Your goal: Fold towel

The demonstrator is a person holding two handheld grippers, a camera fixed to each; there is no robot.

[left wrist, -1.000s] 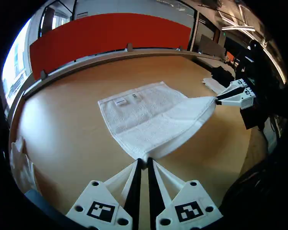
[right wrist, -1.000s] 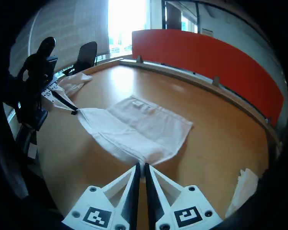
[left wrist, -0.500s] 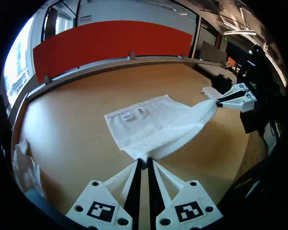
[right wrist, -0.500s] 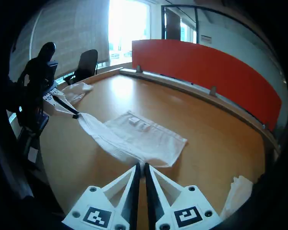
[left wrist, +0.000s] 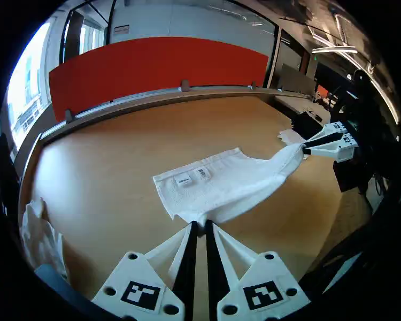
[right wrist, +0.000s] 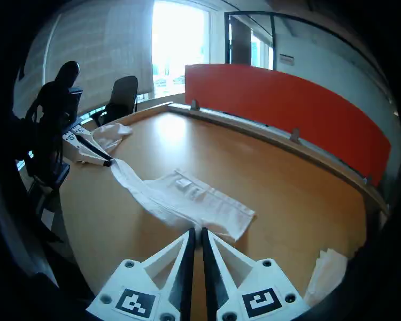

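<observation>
Pinching a towel (left wrist: 222, 184) corner each in their jaws, left gripper (left wrist: 200, 222) and right gripper (right wrist: 196, 229) hover over the table (left wrist: 120, 150).

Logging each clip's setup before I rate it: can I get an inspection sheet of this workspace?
Surface: wooden table, curved edge.
Job's things: white towel, far part flat on the table with two labels facing up, near edge lifted and stretched between the grippers.
Clutter: crumpled white cloth near one table edge; second cloth near the other.
Grippers: left gripper shut on one towel corner; right gripper shut on the other.
Cables: nothing seen.
Surroundings: red partition along the far table edge; office chair; bright window.
</observation>
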